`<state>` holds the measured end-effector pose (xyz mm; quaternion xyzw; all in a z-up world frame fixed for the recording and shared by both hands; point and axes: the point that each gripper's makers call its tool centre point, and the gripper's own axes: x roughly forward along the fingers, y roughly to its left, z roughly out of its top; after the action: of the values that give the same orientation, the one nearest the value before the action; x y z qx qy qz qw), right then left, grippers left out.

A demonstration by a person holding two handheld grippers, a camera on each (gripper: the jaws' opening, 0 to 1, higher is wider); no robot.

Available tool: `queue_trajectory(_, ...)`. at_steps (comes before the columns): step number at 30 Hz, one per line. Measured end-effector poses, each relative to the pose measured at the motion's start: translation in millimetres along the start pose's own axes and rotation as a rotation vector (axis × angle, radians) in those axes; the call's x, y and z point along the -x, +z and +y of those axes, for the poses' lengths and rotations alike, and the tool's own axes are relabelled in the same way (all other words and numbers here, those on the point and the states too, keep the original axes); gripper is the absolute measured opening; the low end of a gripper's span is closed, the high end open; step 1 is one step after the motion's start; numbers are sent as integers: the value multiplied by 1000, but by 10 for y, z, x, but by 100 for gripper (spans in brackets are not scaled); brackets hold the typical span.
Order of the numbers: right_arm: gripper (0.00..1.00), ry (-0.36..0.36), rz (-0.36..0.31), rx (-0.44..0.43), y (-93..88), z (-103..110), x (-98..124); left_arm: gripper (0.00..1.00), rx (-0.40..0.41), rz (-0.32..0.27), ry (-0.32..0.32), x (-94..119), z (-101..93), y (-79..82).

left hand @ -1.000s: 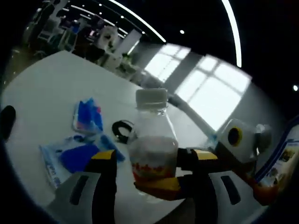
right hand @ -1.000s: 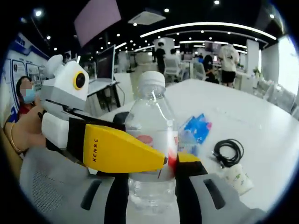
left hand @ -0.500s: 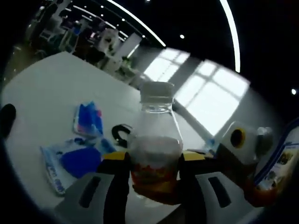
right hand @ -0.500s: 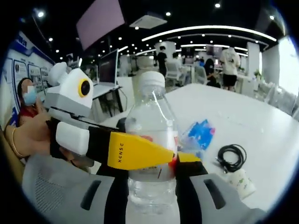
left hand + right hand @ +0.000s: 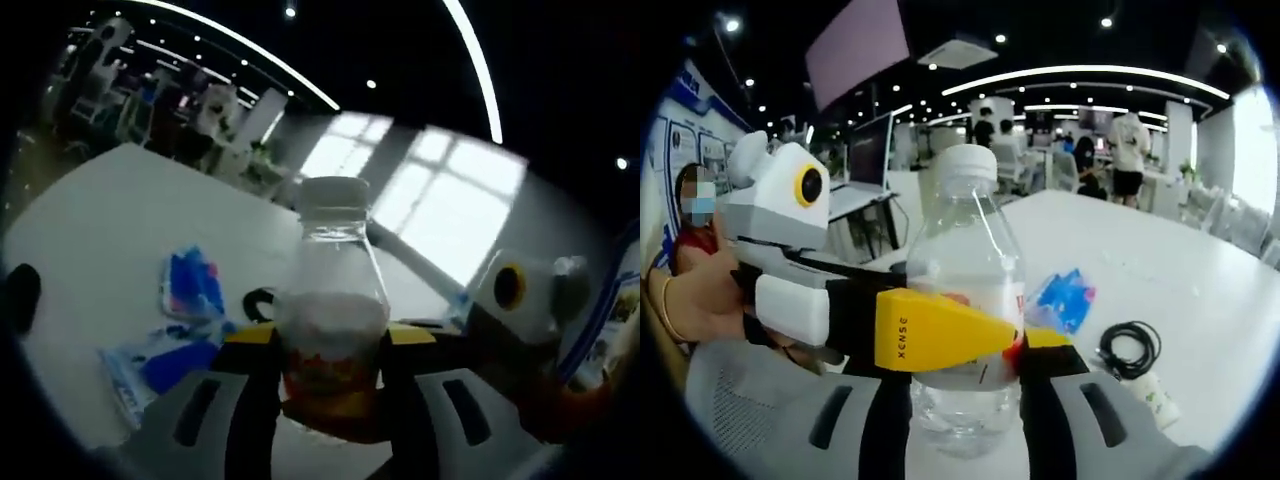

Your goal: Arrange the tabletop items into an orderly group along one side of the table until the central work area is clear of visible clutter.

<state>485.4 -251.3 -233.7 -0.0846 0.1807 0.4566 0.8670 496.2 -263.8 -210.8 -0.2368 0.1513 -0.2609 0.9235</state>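
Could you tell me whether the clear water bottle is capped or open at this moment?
Capped: a white screw cap sits on the neck of the clear bottle, which stands upright with both grippers closed on its body.

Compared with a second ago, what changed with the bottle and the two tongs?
The left tongs closed on the bottle: their jaws stood apart a second ago and now press its label from both sides. The right tongs stayed shut on it. The blue packets and cable lie as before.

Left gripper view dim, window (image 5: 440,205) glare (soft blur); fisheye-bent edges.
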Motion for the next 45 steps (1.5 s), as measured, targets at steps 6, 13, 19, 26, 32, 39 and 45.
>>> queue_trajectory(6, 44, -34, -14, 46, 57, -41, -41, 36, -40, -11, 33, -32, 47, 54)
queue_trajectory(13, 61, -45, -9, 8, 44, -188, -30, 36, -63, -18, 52, -55, 131, 105)
queue_trajectory(19, 77, -58, -13, -22, 27, -309, 12, 36, -78, -34, 87, -82, 257, 219)
queue_trajectory(26, 83, -78, 14, -29, -89, -404, 29, 36, -98, -57, 127, -141, 438, 403)
queue_trajectory(32, 86, -106, 10, -46, -114, -516, 62, 36, -113, -68, 175, -187, 642, 500)
queue_trajectory(39, 94, -130, 2, -81, -173, -660, 148, 36, -127, -77, 257, -246, 974, 623)
queue_trajectory(45, 93, -180, 9, -103, -263, -851, 263, 36, -166, -88, 343, -314, 1262, 712)
